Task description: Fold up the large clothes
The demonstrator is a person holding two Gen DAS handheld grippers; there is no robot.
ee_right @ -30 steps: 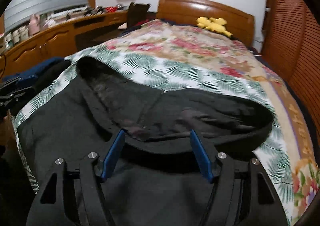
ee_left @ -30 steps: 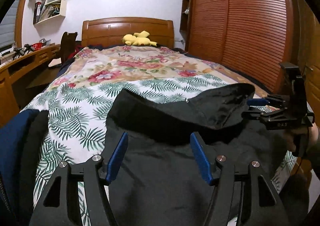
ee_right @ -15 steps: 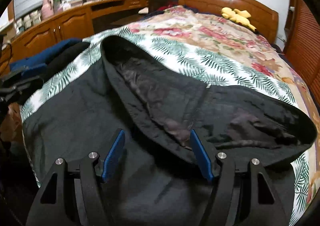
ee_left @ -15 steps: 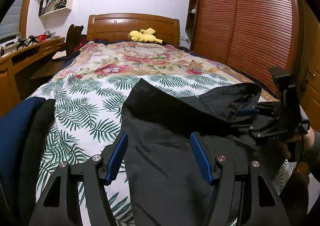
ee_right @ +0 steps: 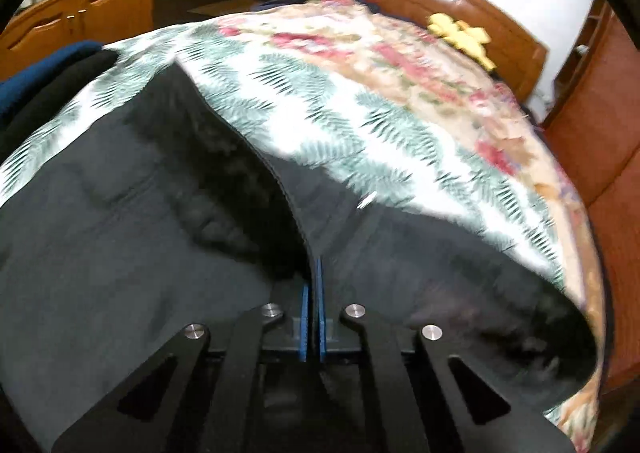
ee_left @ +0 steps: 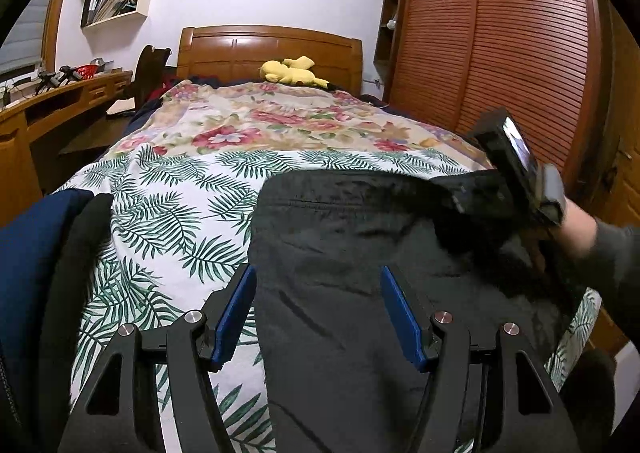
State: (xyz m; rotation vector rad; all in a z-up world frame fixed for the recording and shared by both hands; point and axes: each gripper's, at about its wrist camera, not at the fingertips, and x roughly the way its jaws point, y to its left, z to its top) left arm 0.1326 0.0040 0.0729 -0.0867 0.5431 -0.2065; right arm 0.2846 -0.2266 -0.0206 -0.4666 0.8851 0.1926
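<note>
Garment: a large black nylon jacket (ee_left: pixel 360 253) lies spread over the foot of the bed's fern-and-flower printed quilt (ee_left: pixel 192 189), directly ahead of and beneath both of your claws.

Right claw: your right claw (ee_right: pixel 313 273) has just been closing; its blue pads meet on the jacket's dark zipper edge, which runs up and away from the tips. A second ago the same jaws stood wide above the rumpled hood.

Left claw: your left claw (ee_left: pixel 316 305) hangs open over the jacket's near panel, pads apart, nothing pinched; fabric lies between and below the fingers, untouched as far as you can see.

Change: the hood that bulged ahead of the left claw a second ago now looks pulled flatter, drawn toward your right hand (ee_left: pixel 576 221).

Meaning: you appear to have secured the first hold, so the fold can probably begin once the left claw takes a matching grip.

Surroundings: a navy and black pile of clothes (ee_left: pixel 44 261) sits left of the left claw; a yellow plush toy (ee_left: pixel 292 71) rests far ahead by the headboard.
</note>
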